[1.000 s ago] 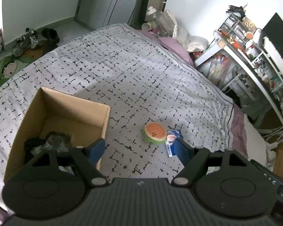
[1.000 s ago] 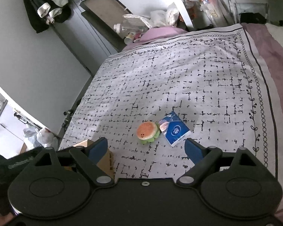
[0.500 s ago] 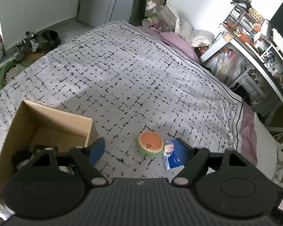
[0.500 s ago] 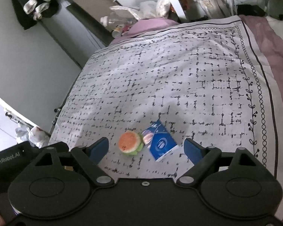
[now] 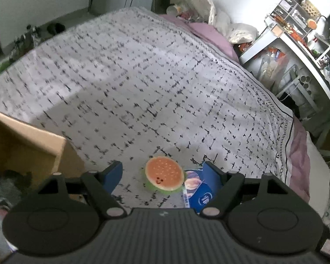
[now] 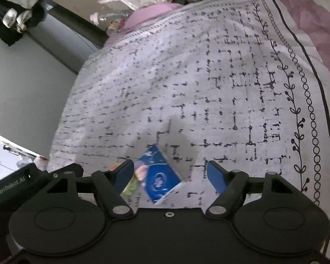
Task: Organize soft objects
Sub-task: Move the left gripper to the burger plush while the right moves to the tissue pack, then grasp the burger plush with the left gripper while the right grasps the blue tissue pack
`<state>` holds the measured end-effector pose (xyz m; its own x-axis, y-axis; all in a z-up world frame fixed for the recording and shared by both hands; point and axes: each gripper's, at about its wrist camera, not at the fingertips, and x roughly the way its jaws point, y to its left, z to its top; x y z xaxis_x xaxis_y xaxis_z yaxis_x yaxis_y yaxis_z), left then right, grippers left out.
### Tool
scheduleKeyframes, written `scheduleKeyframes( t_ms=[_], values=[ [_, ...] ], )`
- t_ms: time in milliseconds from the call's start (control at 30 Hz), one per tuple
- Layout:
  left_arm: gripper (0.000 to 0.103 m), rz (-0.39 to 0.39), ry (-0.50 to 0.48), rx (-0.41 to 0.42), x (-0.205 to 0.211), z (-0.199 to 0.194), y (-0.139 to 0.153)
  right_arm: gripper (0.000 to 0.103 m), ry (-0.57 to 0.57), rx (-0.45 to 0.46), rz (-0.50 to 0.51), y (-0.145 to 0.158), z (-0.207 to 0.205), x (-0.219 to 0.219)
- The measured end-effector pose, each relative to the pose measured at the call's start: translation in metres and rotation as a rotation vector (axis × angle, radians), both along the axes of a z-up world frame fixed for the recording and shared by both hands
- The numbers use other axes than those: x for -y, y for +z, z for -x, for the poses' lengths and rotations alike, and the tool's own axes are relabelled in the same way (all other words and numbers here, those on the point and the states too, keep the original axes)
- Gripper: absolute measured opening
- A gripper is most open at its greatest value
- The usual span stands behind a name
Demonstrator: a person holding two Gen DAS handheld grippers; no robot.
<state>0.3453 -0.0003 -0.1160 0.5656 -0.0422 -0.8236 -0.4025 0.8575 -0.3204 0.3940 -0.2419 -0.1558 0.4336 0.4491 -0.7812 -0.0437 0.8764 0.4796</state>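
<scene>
A small burger plush (image 5: pixel 164 177) with an orange bun, green fringe and a smiley lies on the patterned bedspread (image 5: pixel 143 77). A blue tissue pack (image 5: pixel 198 194) lies against its right side. My left gripper (image 5: pixel 162 173) hovers open just above, with the plush between its blue fingertips, untouched. In the right wrist view the blue pack (image 6: pixel 159 176) sits between the jaws of my right gripper (image 6: pixel 169 172), which are closing; neither pad touches it. The plush (image 6: pixel 129 187) peeks out behind the left finger (image 6: pixel 125 172).
An open cardboard box (image 5: pixel 26 140) with dark items (image 5: pixel 8 180) inside stands to the left of the plush. Pink pillows and bottles (image 5: pixel 187 4) lie at the bed's far end. Cluttered white shelves (image 5: pixel 297 44) stand on the right. The left gripper's body (image 6: pixel 22 184) shows beside the right one.
Both grippers have come down and closer to the plush and the blue pack. The right jaws have narrowed. The box has slid toward the left edge of the left wrist view.
</scene>
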Motion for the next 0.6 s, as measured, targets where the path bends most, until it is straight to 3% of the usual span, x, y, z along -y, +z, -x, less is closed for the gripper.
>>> scheduleKeyframes(
  t_ms=[333,533,600],
  values=[
    [0.076,0.029,-0.018,-0.069,0.005,-0.030,-0.047,0.062,0.069,-0.066,-0.040,-0.032,-0.019,-0.013],
    [0.073,0.051,-0.009,-0.092,0.002,-0.037,-0.065,0.063,0.153,-0.028,0.045,-0.032,-0.018,-0.032],
    [0.064,0.058,-0.012,-0.103,0.003,-0.039,-0.071,0.063,0.194,-0.002,0.095,-0.032,-0.016,-0.040]
  ],
)
